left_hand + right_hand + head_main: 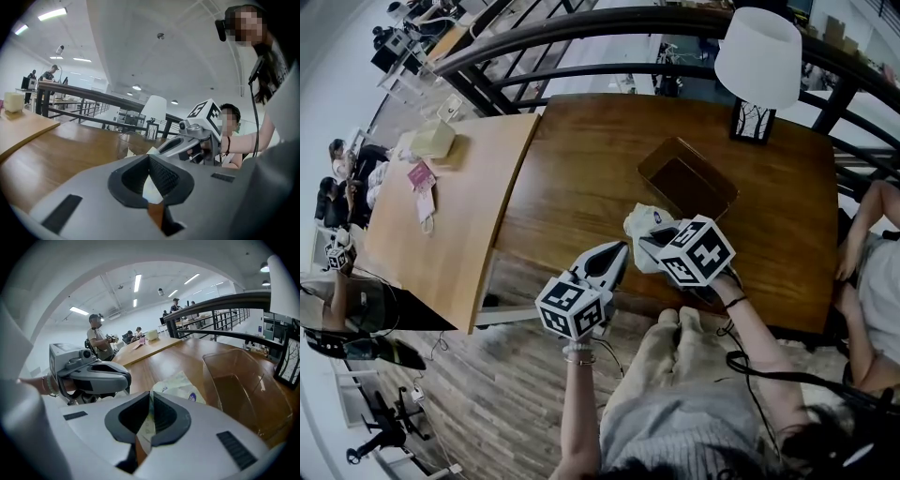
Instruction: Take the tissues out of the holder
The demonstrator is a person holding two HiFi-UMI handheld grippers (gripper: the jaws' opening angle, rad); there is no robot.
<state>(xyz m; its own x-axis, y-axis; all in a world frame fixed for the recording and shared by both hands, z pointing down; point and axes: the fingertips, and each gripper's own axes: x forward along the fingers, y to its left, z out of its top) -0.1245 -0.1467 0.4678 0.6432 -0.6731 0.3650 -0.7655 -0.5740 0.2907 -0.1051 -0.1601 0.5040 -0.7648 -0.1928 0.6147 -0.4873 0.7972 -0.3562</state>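
Note:
A soft pale tissue pack (639, 223) hangs just above the dark wooden table (581, 169), in front of the clear brown holder (686, 178), which stands empty. My right gripper (649, 242) is shut on the pack's near edge; in the right gripper view the pack (180, 383) runs out from between the closed pads of that gripper (149, 416), with the holder (243, 380) to the right. My left gripper (622, 247) meets the pack's left edge. In the left gripper view, that gripper (150, 176) is closed with white wrapper pinched between the pads.
A white lamp shade (759, 42) and a small framed picture (752, 122) stand at the table's back right. A lighter table (441, 234) adjoins on the left, carrying a tissue box (431, 139). A black railing (581, 33) runs behind. A seated person (872, 253) is at the right edge.

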